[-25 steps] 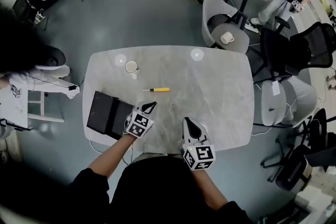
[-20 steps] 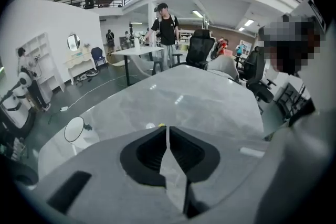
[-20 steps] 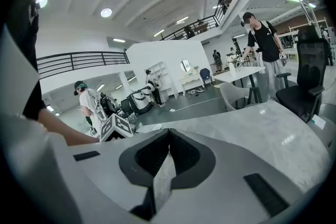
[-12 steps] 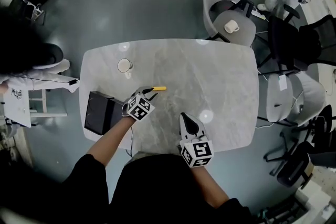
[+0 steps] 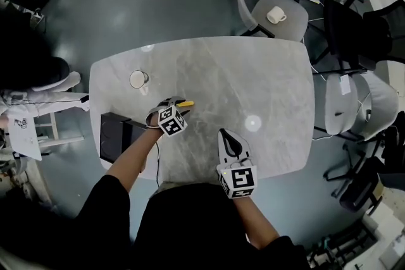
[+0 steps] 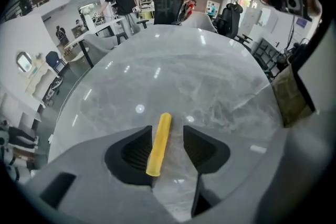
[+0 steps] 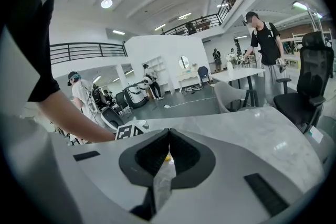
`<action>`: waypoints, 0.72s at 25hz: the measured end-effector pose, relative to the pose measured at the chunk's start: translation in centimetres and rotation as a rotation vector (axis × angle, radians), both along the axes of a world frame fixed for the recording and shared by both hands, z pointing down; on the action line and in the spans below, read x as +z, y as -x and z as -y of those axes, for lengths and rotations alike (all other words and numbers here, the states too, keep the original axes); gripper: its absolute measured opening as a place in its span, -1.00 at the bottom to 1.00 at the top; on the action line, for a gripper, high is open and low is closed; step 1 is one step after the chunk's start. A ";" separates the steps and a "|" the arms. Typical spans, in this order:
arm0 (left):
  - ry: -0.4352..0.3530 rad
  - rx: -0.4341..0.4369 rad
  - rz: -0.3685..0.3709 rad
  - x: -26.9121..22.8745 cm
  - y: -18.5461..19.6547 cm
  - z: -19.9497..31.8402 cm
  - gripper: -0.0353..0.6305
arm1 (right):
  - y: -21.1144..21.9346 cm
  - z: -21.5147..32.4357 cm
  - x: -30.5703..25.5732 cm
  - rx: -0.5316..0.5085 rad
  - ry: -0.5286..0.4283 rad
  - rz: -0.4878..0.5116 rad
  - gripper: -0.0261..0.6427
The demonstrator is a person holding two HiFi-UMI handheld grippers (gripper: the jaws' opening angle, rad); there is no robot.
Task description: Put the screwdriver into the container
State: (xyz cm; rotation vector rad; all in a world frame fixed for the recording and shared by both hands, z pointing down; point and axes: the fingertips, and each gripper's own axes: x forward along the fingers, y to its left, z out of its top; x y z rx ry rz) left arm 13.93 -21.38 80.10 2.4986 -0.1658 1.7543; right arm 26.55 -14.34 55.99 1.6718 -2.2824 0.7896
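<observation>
Now that our left gripper [image 6: 168, 148] has dropped to the table [image 5: 253, 73] and its jaws have just been opening, the screwdriver [image 6: 159, 141] lies on the marble between the 2 spread pads, not yet pinched (the container [image 5: 114, 136] waits nearby, at the table's left edge). Our right gripper [image 7: 167, 153] hangs pressed together, empty. We judge closing comes next.
</observation>
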 end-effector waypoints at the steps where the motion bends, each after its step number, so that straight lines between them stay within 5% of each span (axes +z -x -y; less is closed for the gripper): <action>1: -0.003 0.012 0.011 0.4 0.0 0.1 -0.31 | -0.4 0.1 0.2 -0.002 0.000 -0.016 -0.89; 18: 0.101 0.166 0.068 2.2 -1.2 0.3 -0.32 | -5.9 0.8 3.0 0.127 0.036 -0.017 -0.89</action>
